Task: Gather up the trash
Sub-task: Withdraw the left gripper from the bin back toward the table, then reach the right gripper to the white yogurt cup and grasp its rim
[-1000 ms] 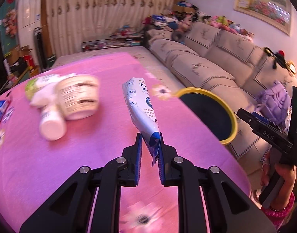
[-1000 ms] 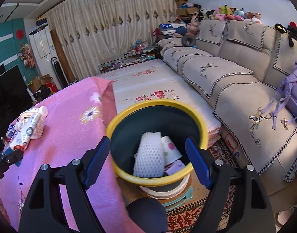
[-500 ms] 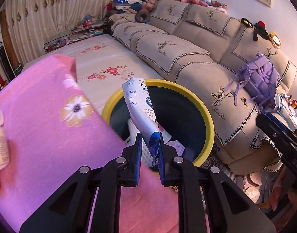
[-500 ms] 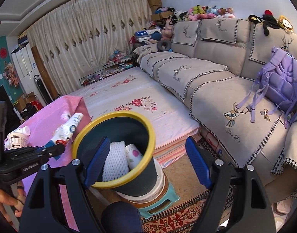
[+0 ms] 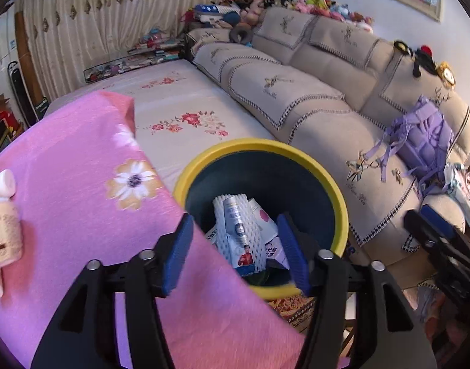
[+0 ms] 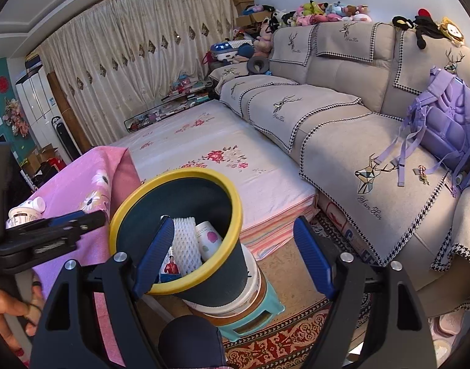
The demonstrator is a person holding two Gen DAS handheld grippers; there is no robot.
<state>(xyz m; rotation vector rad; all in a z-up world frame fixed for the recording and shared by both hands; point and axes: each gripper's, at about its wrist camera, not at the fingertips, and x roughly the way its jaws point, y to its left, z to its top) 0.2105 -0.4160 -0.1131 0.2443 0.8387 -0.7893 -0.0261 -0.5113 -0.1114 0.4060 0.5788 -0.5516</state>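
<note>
Wrapper dropped into the bin

The left hand-held gripper (image 5: 235,255) had just spread apart, empty; the wrapper (image 5: 238,240) lay lengthwise in the yellow-rimmed bin (image 5: 333,184) beside the pink table (image 5: 81,160) edge, near the sofa (image 5: 311,98). The right hand-held gripper (image 6: 235,258) stood apart, empty.

Home living room: sofa (image 6: 342,129), curtains (image 6: 136,61)

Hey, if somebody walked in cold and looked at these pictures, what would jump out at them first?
Probably the yellow-rimmed bin beside the pink flowered tablecloth, with a white foam net and a wrapper lying inside. The left gripper hangs open over it, empty. Behind, a purple backpack sits on the beige sofa.
</note>
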